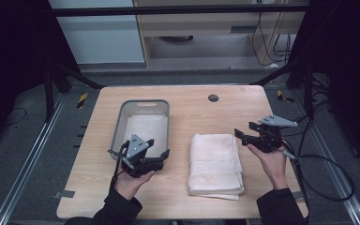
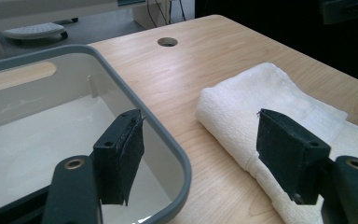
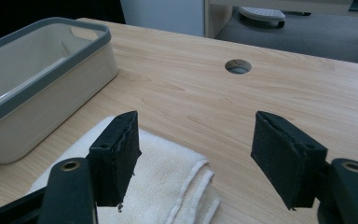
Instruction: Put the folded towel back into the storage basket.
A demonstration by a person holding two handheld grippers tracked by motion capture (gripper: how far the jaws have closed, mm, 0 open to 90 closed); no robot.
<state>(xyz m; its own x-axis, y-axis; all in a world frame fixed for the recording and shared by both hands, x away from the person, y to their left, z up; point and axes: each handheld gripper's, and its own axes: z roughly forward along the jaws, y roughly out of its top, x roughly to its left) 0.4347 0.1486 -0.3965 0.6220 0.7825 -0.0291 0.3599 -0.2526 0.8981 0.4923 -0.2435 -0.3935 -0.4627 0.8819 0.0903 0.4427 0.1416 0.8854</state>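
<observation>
So the folded towel (image 1: 215, 163) lies on the table (image 1: 192, 112) between both grippers: left gripper (image 1: 161, 157) and right gripper (image 1: 241, 133) fingers gape wide, holding nothing, towel untouched.

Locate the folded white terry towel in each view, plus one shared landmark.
High view: folded white terry towel lies right of centre on the table.
Left gripper view: right half, behind the right jaw.
Right gripper view: bottom left, behind the left jaw.
Shared landmark: round cable hole in the tabletop.
</observation>
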